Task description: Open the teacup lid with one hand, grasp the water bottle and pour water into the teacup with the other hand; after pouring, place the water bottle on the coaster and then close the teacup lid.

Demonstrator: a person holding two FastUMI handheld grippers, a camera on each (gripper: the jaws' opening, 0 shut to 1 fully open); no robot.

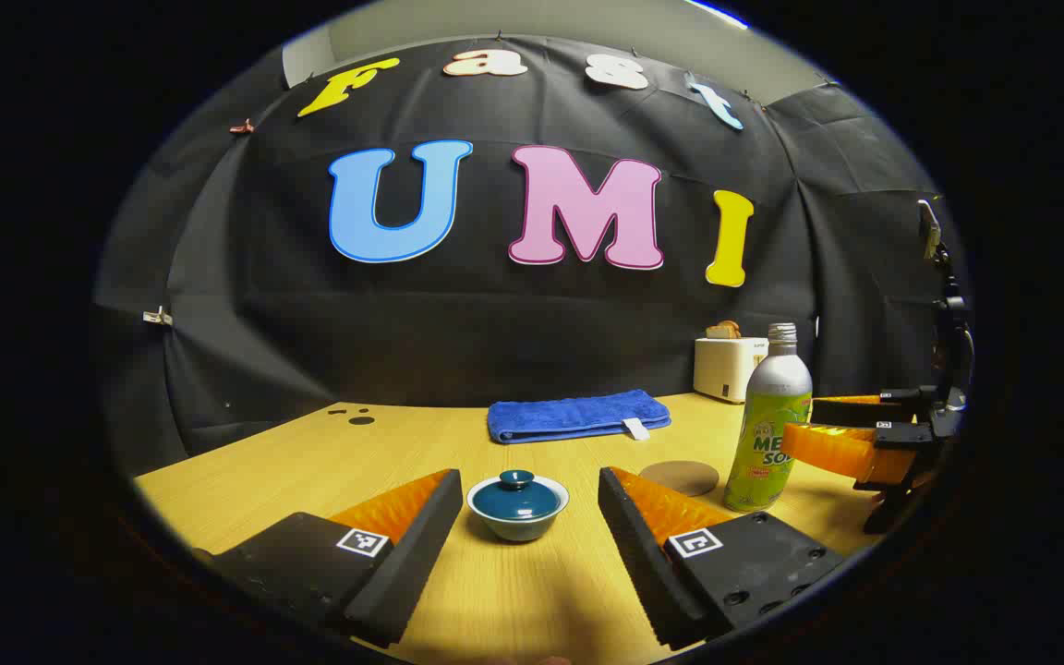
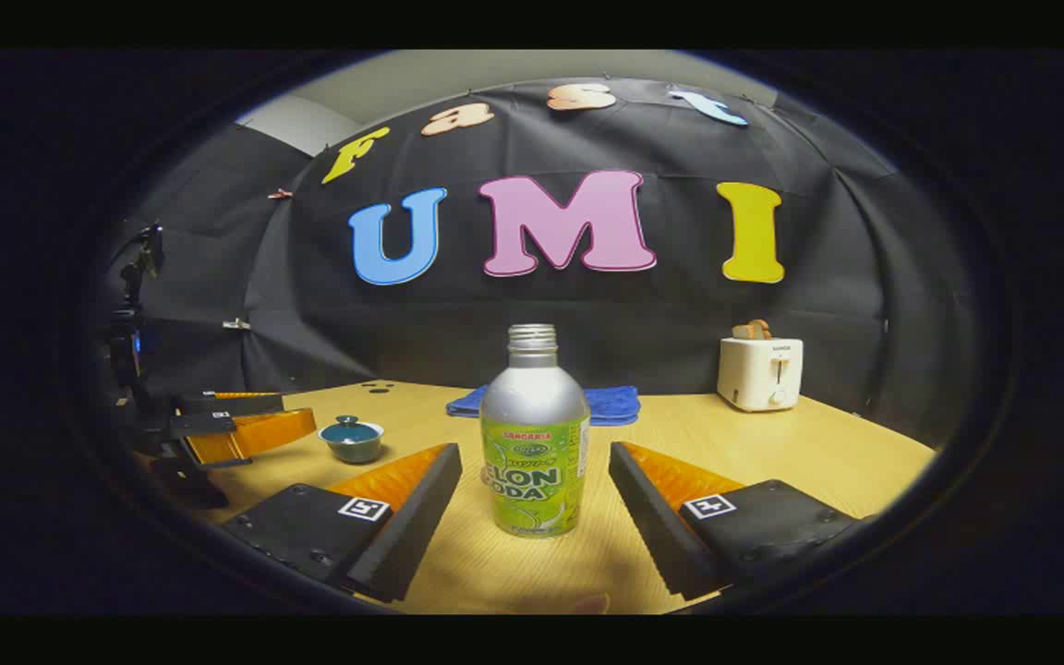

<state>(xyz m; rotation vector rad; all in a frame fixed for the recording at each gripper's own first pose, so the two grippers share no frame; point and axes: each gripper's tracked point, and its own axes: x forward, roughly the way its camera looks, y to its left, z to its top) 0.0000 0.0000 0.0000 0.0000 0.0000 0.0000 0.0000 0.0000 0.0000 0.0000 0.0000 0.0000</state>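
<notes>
Teal-lidded teacup (image 1: 518, 506) sits ahead between the wide-spread fingers of the left tool (image 1: 523, 531), the water bottle (image 2: 534, 441) likewise inside the gaping right tool (image 2: 532, 517), probably untouched; an off-centre squeeze could topple that tall bottle.

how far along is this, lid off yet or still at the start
Still at the start; nothing looks done. The lid sits on the teacup, and the bottle stands upright on the table, off the coaster. In hand: the left gripper lines up on the teacup and the right gripper on the bottle, jaws open, neither touching. Left: lifting the lid, pouring, setting the bottle on the coaster, closing.
</notes>
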